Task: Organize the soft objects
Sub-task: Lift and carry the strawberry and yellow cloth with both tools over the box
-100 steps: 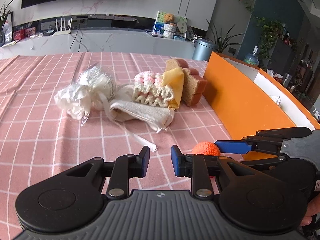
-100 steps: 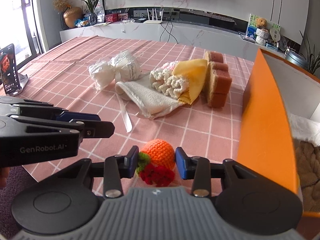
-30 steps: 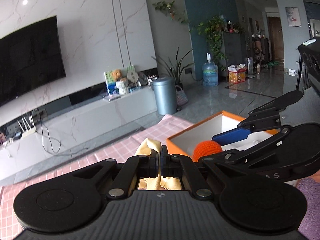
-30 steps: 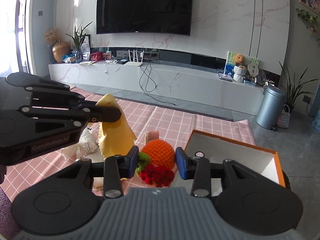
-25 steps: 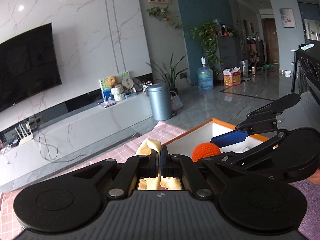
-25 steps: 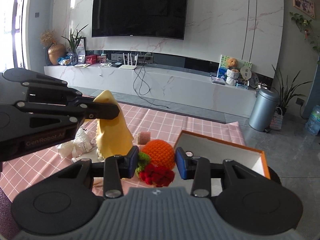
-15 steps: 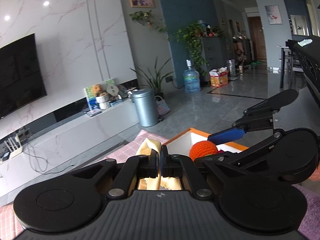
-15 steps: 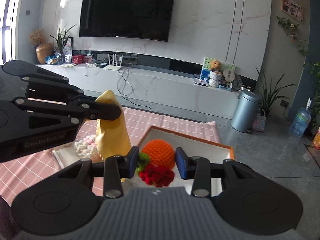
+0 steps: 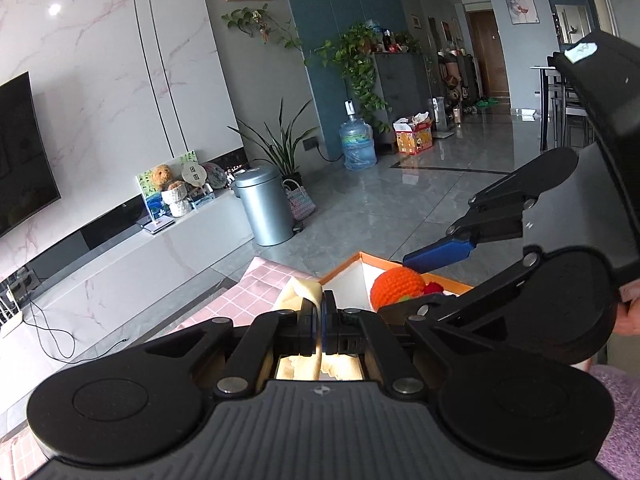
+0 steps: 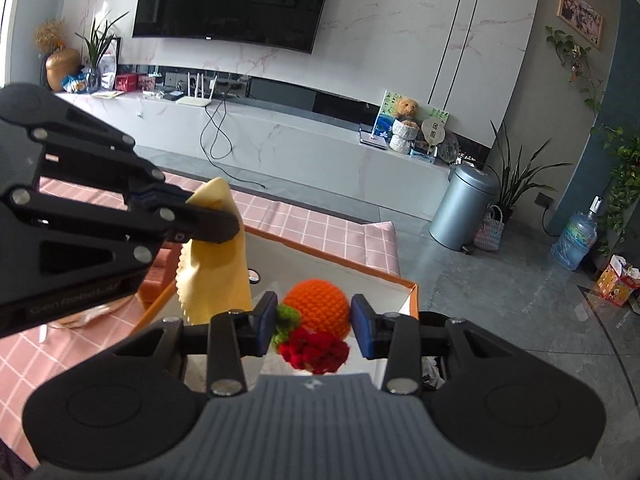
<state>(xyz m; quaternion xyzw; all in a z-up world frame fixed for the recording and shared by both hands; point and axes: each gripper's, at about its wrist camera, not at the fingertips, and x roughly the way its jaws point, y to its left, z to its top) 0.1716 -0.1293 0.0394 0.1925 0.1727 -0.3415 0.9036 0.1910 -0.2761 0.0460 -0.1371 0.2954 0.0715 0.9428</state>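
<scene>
My left gripper [image 9: 320,316] is shut on a yellow cloth [image 9: 303,292], pinched at its top corner. In the right wrist view the yellow cloth [image 10: 218,272] hangs down from the left gripper [image 10: 224,224] over the near-left part of the orange box [image 10: 340,264]. My right gripper [image 10: 314,320] is shut on an orange crocheted ball [image 10: 316,306] with a green leaf and red flowers, held above the box's white inside. In the left wrist view the crocheted ball [image 9: 396,288] and the right gripper [image 9: 424,276] sit to the right, over the orange box [image 9: 352,260].
The pink checked tablecloth [image 10: 320,228] lies under and beyond the box. A sponge-like orange block [image 10: 158,276] sits left of the box, partly behind the left gripper. Past the table edge are a grey floor, a metal bin [image 10: 460,208] and a TV bench.
Both grippers have swung right together, carrying the cloth and the ball from above the tablecloth to above the orange box. Both grips are unchanged.
</scene>
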